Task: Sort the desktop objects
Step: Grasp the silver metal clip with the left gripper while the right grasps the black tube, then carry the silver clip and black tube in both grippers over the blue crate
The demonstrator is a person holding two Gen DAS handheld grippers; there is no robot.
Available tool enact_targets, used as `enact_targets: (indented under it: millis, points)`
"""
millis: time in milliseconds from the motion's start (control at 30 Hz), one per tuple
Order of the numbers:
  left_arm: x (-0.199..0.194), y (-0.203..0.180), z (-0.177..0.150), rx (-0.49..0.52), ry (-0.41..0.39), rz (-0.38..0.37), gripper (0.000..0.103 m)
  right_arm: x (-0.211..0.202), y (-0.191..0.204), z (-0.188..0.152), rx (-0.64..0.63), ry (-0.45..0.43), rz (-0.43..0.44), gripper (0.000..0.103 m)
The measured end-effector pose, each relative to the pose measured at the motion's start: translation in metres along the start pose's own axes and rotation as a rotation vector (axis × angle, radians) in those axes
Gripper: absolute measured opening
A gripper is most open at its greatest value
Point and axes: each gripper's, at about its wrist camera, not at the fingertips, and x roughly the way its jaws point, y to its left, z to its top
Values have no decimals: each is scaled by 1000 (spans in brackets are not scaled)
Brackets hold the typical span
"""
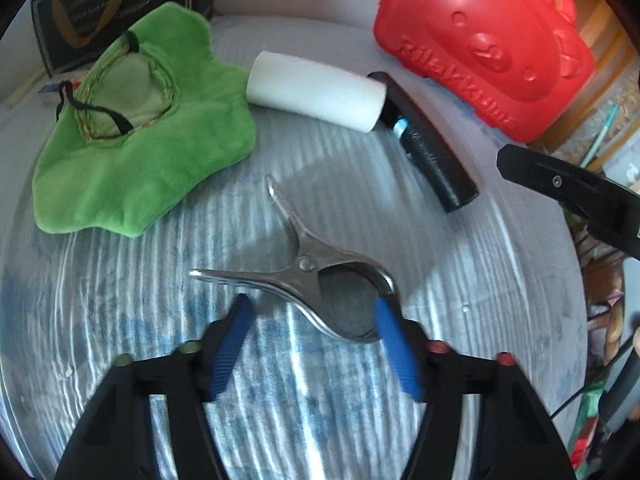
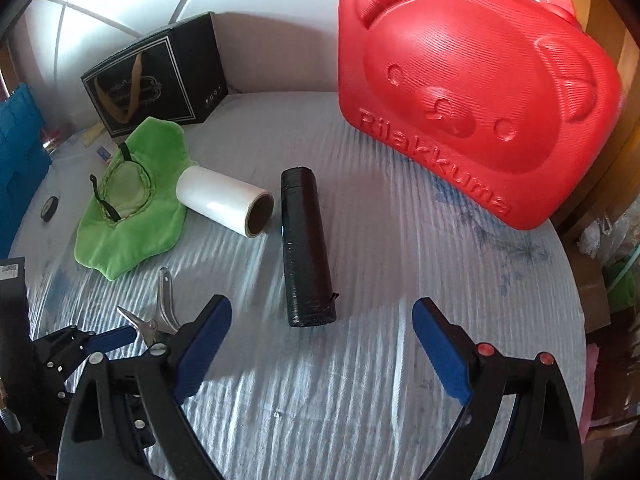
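A steel spring clamp (image 1: 304, 264) lies flat on the striped tablecloth. My left gripper (image 1: 314, 312) hangs over it with its blue pads on either side of the clamp's rounded jaw end. The right pad (image 1: 386, 320) is at the clamp's rim, the left pad (image 1: 240, 320) sits just below one handle, and no squeeze shows. A black roll (image 2: 304, 248) lies ahead of my right gripper (image 2: 322, 308), whose jaws stand wide open with the roll's near end between the tips. The right wrist view shows the clamp (image 2: 164, 304) at the left gripper's fingers (image 2: 108, 338).
A white roll (image 2: 220, 200) and a green plush cloth (image 2: 132, 236) lie left of the black roll. A red bear-shaped case (image 2: 472, 88) stands at the back right and a black box (image 2: 156, 84) at the back left. A tape ring (image 2: 50, 208) lies far left by a blue crate (image 2: 20, 148).
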Motion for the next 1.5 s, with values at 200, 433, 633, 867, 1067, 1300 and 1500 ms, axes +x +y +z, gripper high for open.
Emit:
enact_targets:
  millis: [200,433,633,867,1067,1300,1500]
  points:
    - [-1,13,-5,12,32,-17,12,38,4,16,-50,82,-18,68]
    - [-11,16,-12,90,37,-10,10,74,21,21,-88,185,-51,35]
    - [-18,14,-22,163,34,-8,7,56,30,0,-24,141,-39,33]
    - [-51,30,-39,185,-8,8,7,-1,25,-53,179,43,148,33]
    - [-80,49,-63,207,-9,35,7,-37,60,-84,201,30,240,32]
    - [-98,75,-85,180,4,37,7,-9,117,-115,77,169,116,32]
    - [-112,87,-99,168,-2,28,7,4,155,-109,-64,244,-43,33]
